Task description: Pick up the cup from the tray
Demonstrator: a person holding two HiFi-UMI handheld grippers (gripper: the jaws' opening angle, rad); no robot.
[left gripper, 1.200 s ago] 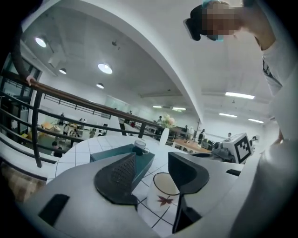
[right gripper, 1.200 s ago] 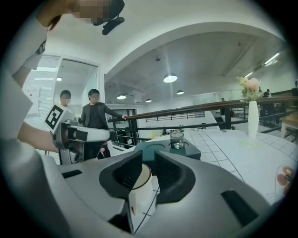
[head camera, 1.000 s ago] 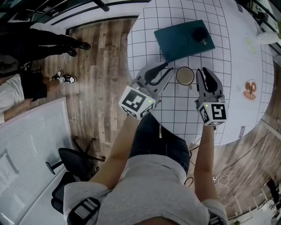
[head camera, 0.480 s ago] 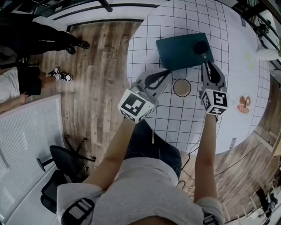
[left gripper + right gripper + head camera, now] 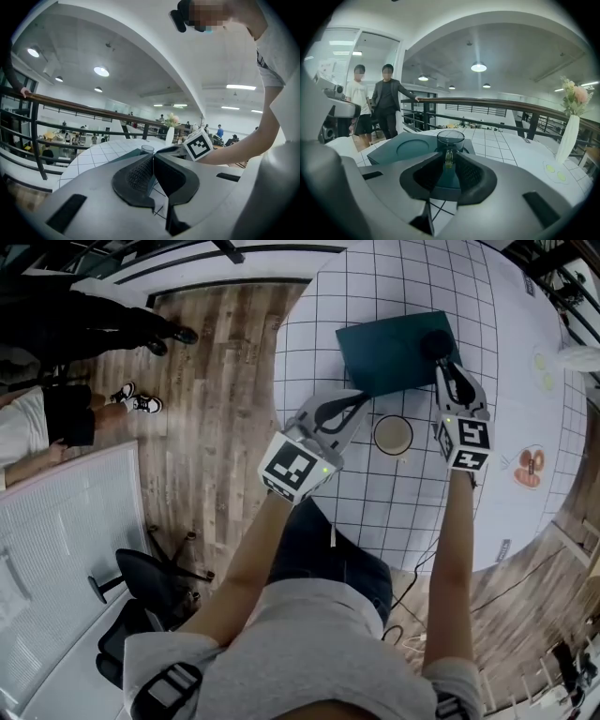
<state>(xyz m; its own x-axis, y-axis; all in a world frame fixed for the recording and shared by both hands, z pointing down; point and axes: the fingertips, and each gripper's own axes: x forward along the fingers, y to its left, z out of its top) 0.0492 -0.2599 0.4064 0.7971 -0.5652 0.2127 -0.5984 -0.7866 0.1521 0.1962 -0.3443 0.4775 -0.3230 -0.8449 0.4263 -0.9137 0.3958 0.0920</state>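
Note:
A dark glass cup (image 5: 434, 341) stands on the right part of a teal tray (image 5: 384, 352) on the round gridded table. My right gripper (image 5: 448, 364) reaches onto the tray from the near side. In the right gripper view the cup (image 5: 450, 139) is upright straight ahead, and its handle sits between the tips of the right gripper (image 5: 449, 161), which is shut on it. My left gripper (image 5: 364, 401) hovers near the tray's front left corner, shut and empty. In the left gripper view the pads of the left gripper (image 5: 152, 157) meet, with the cup (image 5: 147, 149) beyond them.
A cream cup (image 5: 393, 435) stands on the table between the two grippers, just in front of the tray. A white vase with flowers (image 5: 567, 136) is at the table's far right. Two people (image 5: 386, 101) stand by a railing beyond the table.
My right gripper has moved forward from beside the cream cup onto the tray, up to the dark cup's handle. The left gripper has hardly moved.

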